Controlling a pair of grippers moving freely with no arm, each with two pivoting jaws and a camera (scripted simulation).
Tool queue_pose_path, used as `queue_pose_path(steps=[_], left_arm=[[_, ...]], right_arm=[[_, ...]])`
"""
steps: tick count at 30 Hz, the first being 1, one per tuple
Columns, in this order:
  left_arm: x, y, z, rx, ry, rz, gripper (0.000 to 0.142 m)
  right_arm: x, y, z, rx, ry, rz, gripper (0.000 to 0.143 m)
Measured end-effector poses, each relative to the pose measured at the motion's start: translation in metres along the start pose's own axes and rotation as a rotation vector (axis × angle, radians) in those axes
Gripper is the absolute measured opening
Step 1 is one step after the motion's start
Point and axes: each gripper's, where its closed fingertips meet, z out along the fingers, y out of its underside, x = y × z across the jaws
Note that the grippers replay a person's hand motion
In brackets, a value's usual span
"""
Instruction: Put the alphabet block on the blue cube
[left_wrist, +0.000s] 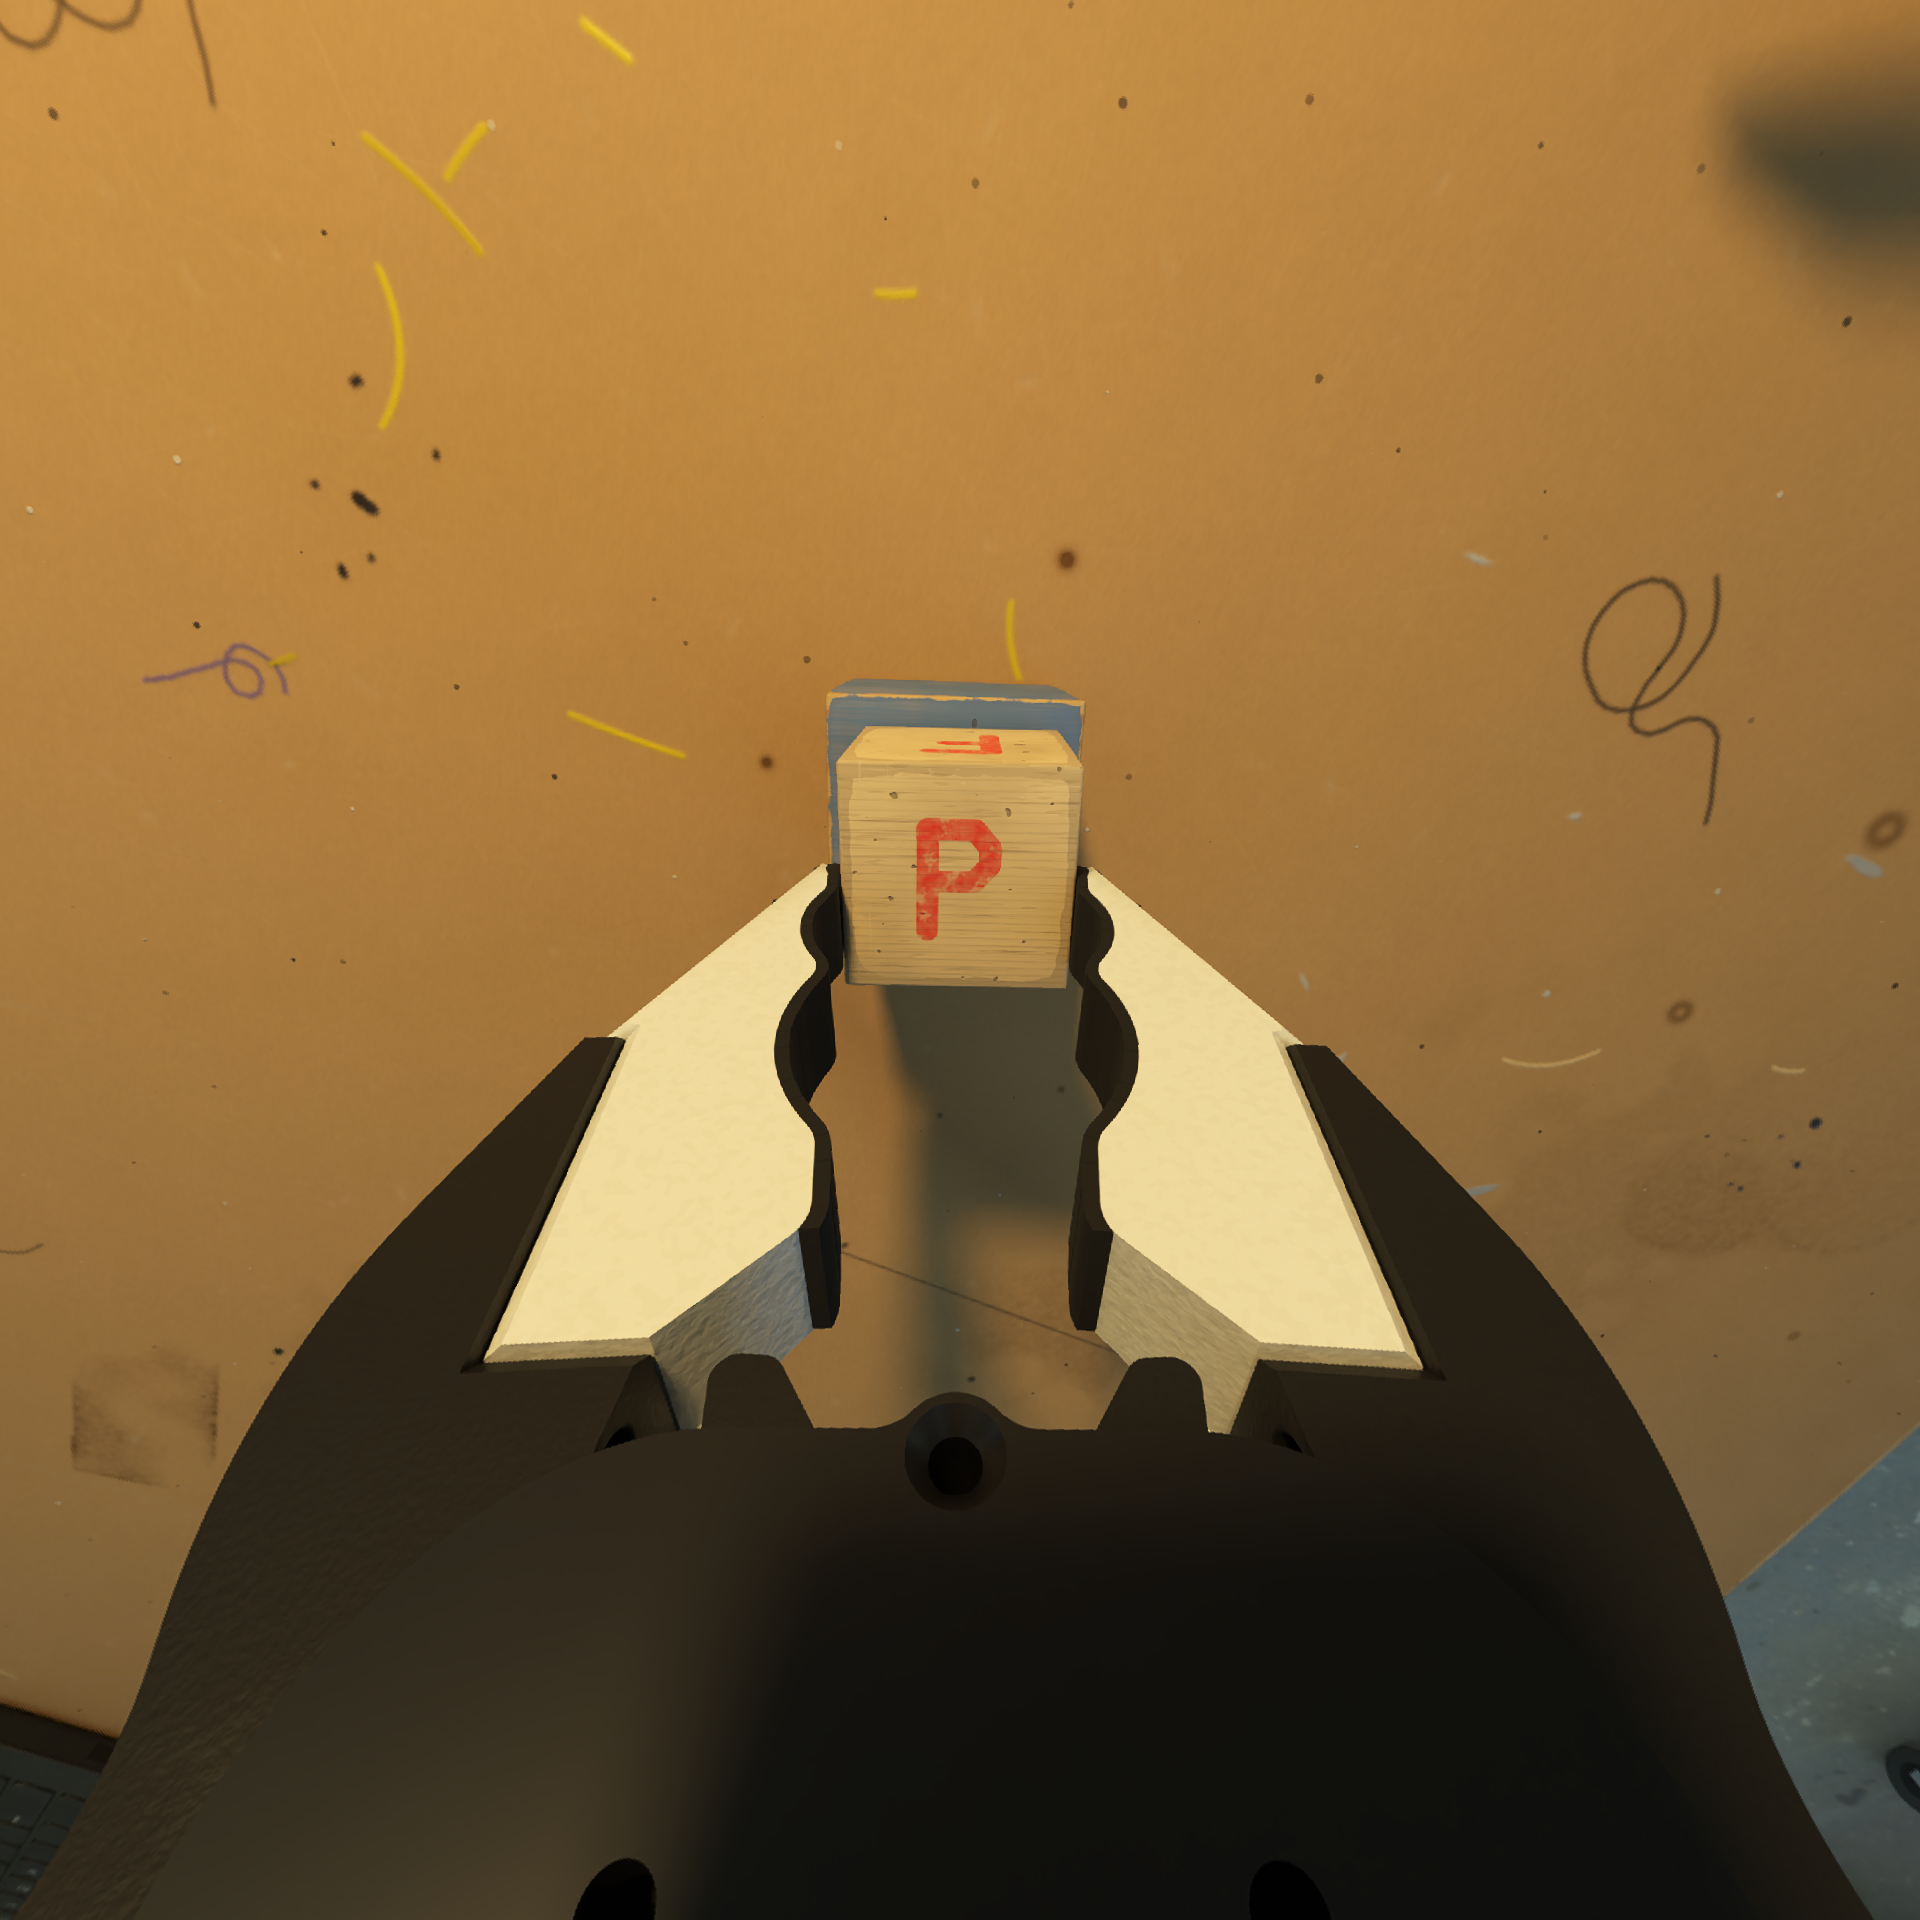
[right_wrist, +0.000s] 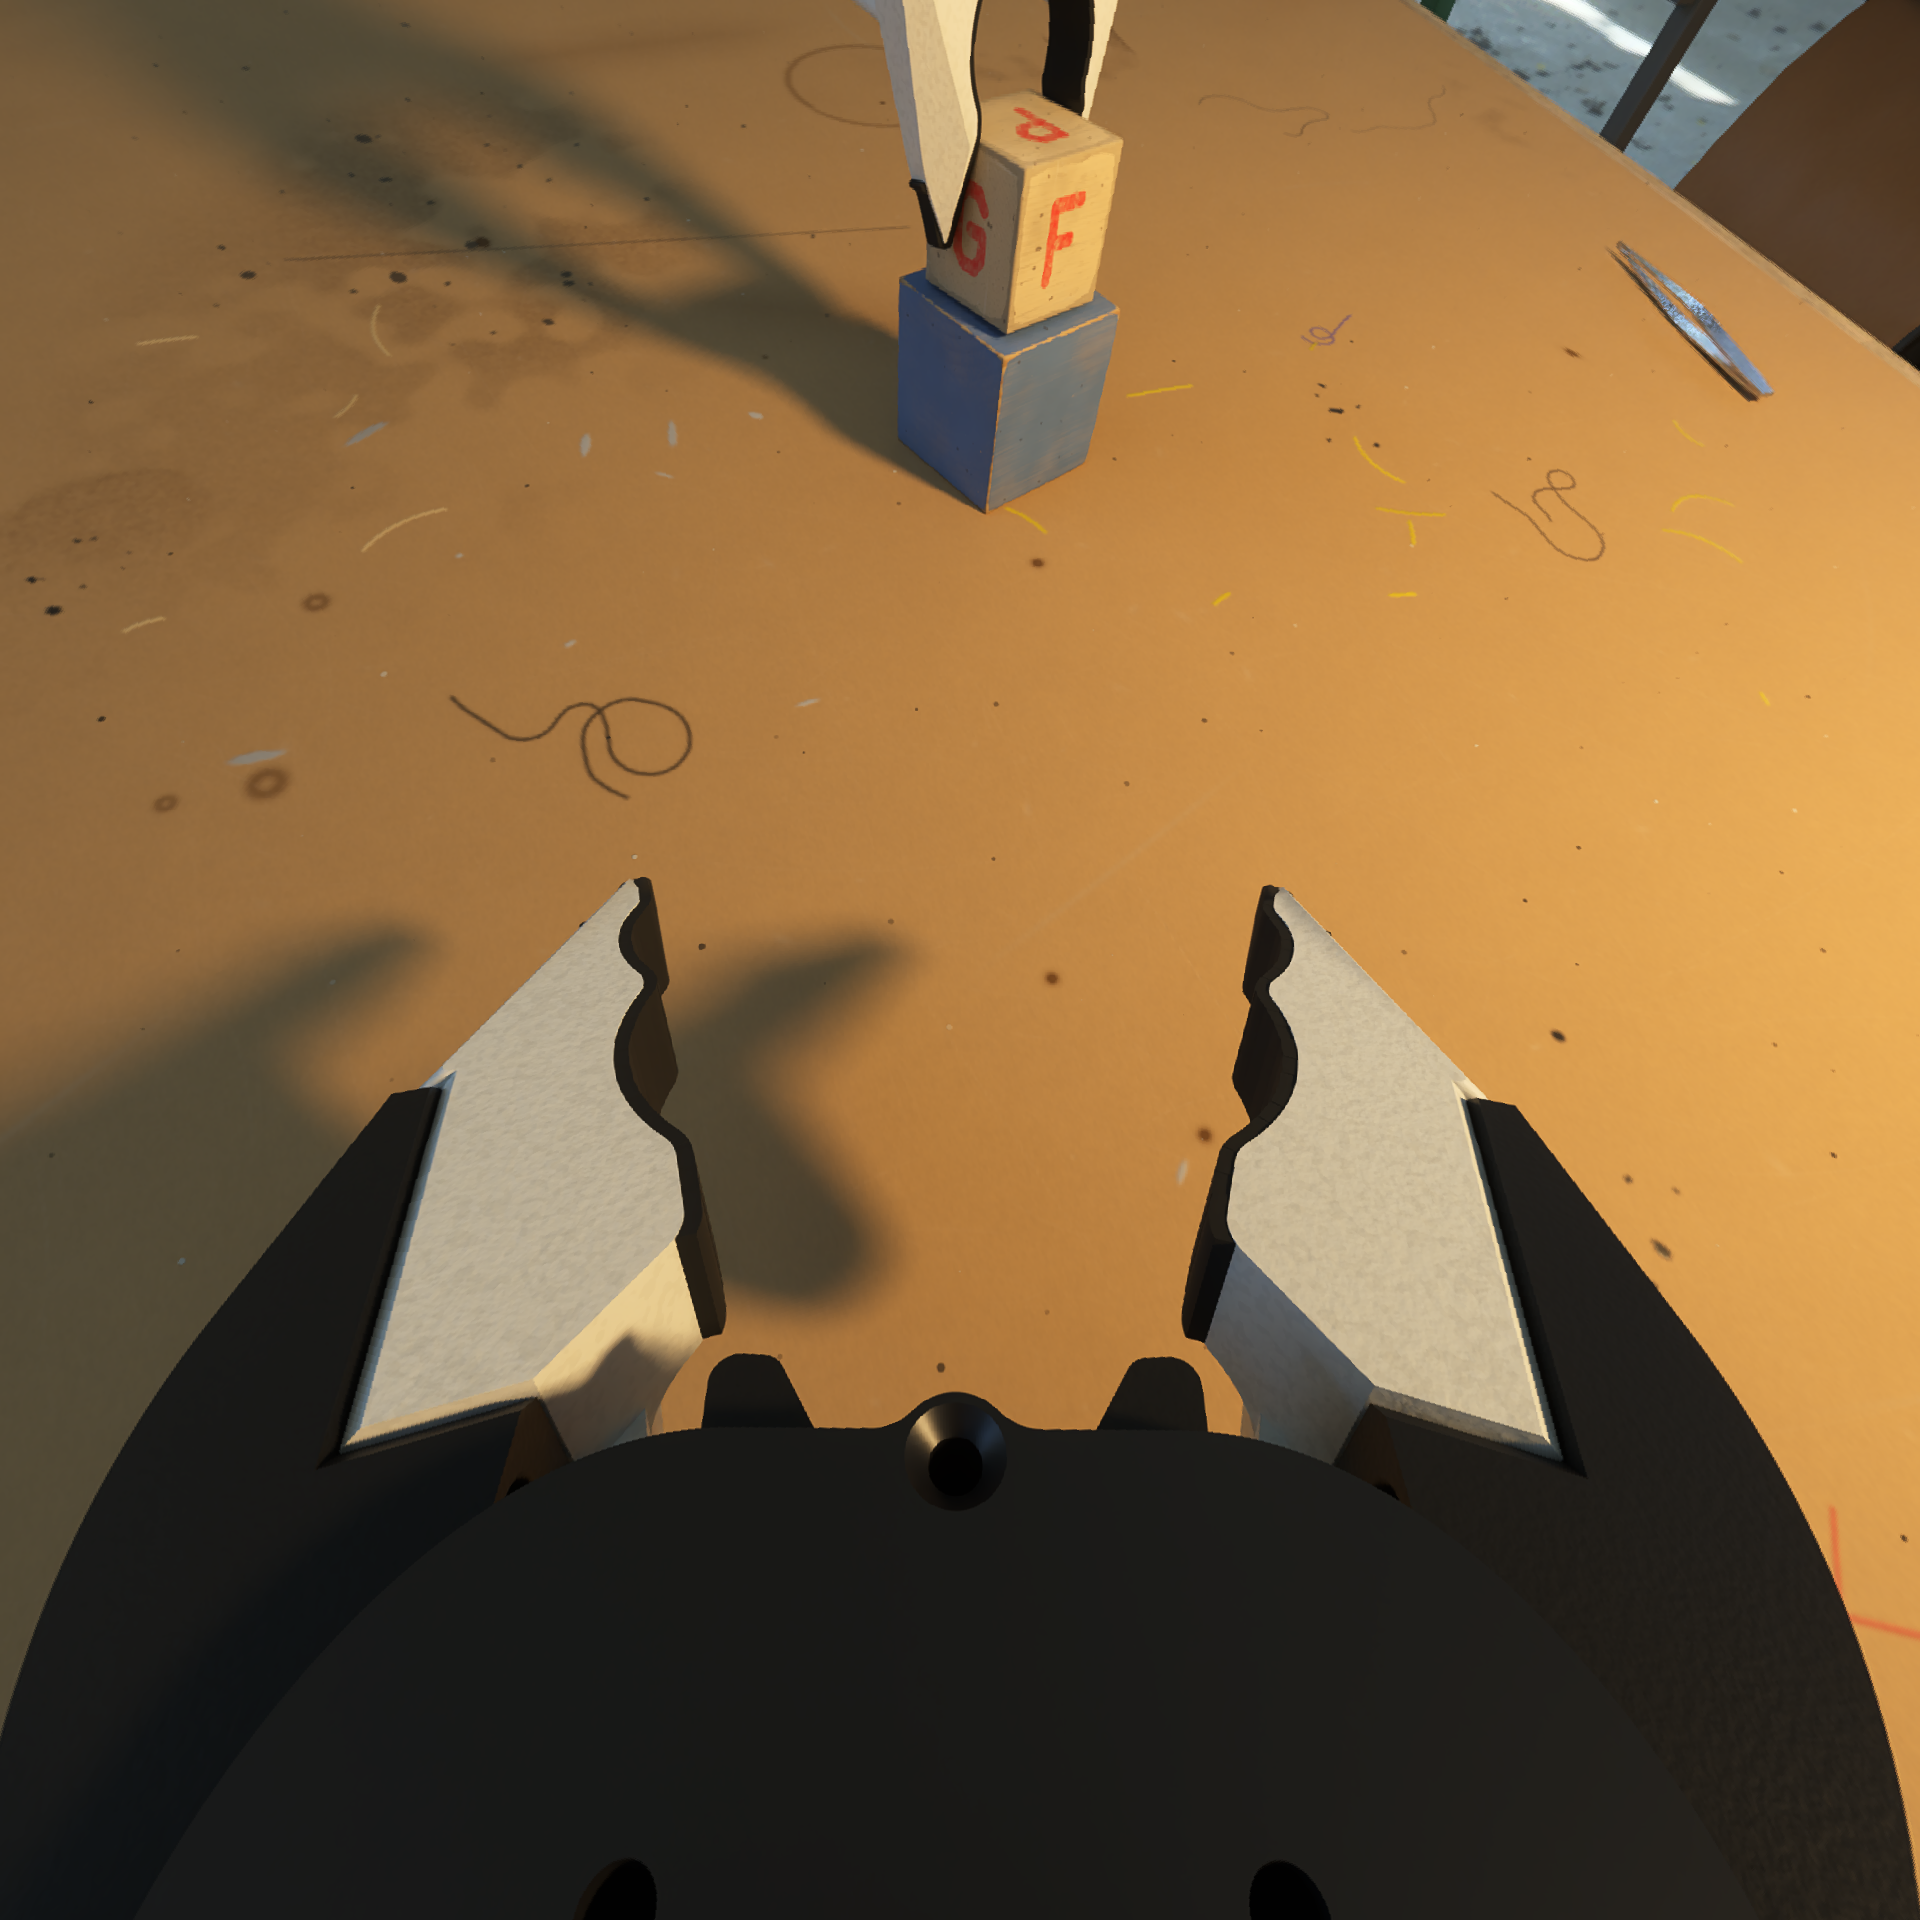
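The grainy wooden alphabet block (left_wrist: 956, 883), red-lettered, is clamped between the scalloped black pads of the left gripper (left_wrist: 956, 904) atop the scuffed blue cube (right_wrist: 1000, 410), while the right gripper (right_wrist: 956, 894) is held wide apart, empty, above the scribbled brown table (right_wrist: 1039, 727).

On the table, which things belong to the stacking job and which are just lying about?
Job:
- wooden alphabet block with red letters
- blue wooden cube
- left gripper, shut on the block

Lying about:
- flat grey metal strip near the table edge
- right gripper, open and empty
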Motion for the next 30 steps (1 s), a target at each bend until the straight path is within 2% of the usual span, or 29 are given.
queue_pose_path(steps=[13,15,19,24,30], left_arm=[[-0.002,0.0,0.0,0.021,0.005,0.014,0.044],[-0.006,0.001,-0.007,0.045,-0.024,0.008,0.06],[-0.012,0.014,-0.031,0.153,-0.094,-0.034,0.063],[-0.018,0.057,-0.056,0.32,-0.197,-0.139,0.064],[-0.015,0.1,-0.049,0.514,-0.245,-0.253,0.066]], right_arm=[[0.0,0.001,0.003,-0.007,-0.013,0.006,0.112],[0.0,0.0,0.002,0.0,-0.013,0.007,0.113],[0.0,0.001,0.0,-0.002,-0.008,0.004,0.113],[0.0,0.002,-0.001,0.002,-0.012,0.004,0.113],[-0.004,-0.003,0.006,0.001,-0.031,-0.011,0.112]])
